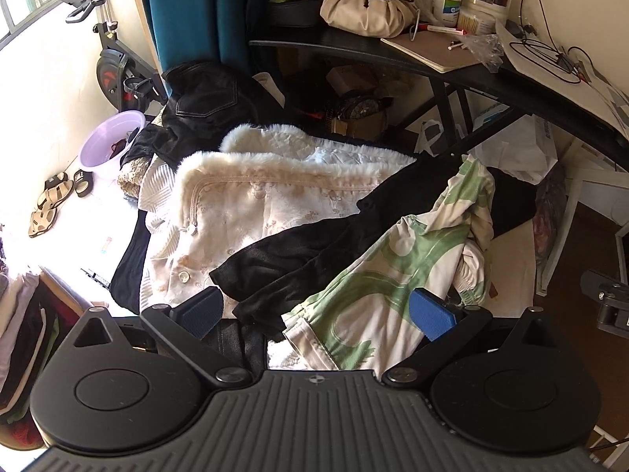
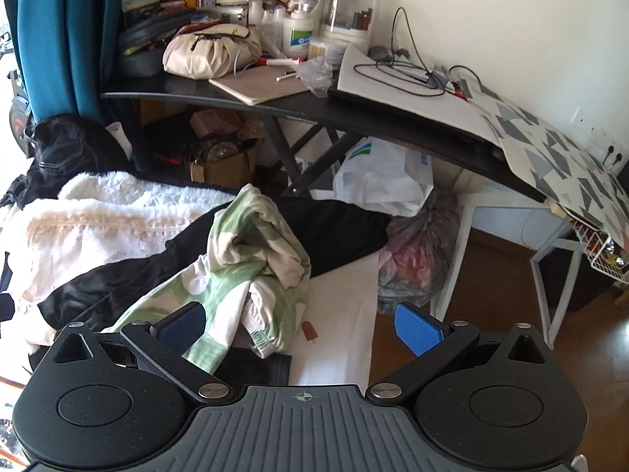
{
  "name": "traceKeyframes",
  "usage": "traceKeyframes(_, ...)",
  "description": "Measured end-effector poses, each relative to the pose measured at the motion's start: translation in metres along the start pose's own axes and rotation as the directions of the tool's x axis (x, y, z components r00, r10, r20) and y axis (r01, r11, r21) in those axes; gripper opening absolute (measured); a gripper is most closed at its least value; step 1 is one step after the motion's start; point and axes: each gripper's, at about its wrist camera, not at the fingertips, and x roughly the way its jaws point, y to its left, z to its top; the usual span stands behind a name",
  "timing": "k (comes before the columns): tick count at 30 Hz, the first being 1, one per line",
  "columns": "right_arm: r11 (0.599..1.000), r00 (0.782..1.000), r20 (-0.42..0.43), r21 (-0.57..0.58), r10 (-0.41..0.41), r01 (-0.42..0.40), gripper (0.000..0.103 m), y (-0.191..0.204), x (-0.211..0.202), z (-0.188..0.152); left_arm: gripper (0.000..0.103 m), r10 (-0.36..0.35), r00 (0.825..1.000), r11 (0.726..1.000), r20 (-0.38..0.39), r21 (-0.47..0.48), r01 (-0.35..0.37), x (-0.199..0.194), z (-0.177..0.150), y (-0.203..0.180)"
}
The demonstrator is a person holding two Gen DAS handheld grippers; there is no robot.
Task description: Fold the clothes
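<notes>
A heap of clothes lies on a bed. On top is a crumpled green-and-white garment (image 1: pixel 397 259) (image 2: pixel 243 267), draped over a black garment (image 1: pixel 314 244) (image 2: pixel 129 271). Behind them a cream jacket with a fur collar (image 1: pixel 251 196) (image 2: pixel 98 224) lies spread out, and dark jeans (image 1: pixel 204 98) (image 2: pixel 63 149) are bunched at the far end. My left gripper (image 1: pixel 316 312) hovers open just above the near edge of the green and black garments. My right gripper (image 2: pixel 300 330) is open too, over the green garment's cuff and the pale sheet (image 2: pixel 342 306). Neither holds anything.
A black desk (image 1: pixel 491 78) (image 2: pixel 354 114) crowded with a beige bag, bottles and cables overhangs the far side. Plastic bags (image 2: pixel 393 181) and boxes sit beneath it. A lilac basin (image 1: pixel 106 145), sandals and an exercise bike stand on the floor at left. A teal curtain (image 2: pixel 63 31) hangs behind.
</notes>
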Motion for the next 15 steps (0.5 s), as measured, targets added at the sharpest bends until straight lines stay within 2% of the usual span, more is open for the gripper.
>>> traceKeyframes(11, 1.0, 0.998, -0.065, 0.017, 0.012, -0.011, 0.102, 0.004, 0.018, 0.004, 0.103, 0.012, 1.0, 1.0, -0.025, -0.01, -0.012, 0.006, 0.007, 0.006)
traceKeyframes(13, 1.0, 0.997, -0.076, 0.024, 0.017, -0.016, 0.102, 0.002, 0.021, 0.004, 0.103, 0.027, 1.0, 0.999, -0.013, -0.018, -0.028, 0.005, 0.007, 0.005)
traceKeyframes(15, 0.999, 0.996, -0.088, 0.027, 0.022, -0.02, 0.102, 0.002, 0.024, 0.004, 0.103, 0.055, 0.998, 0.998, 0.031, -0.009, -0.055, 0.001, 0.009, 0.004)
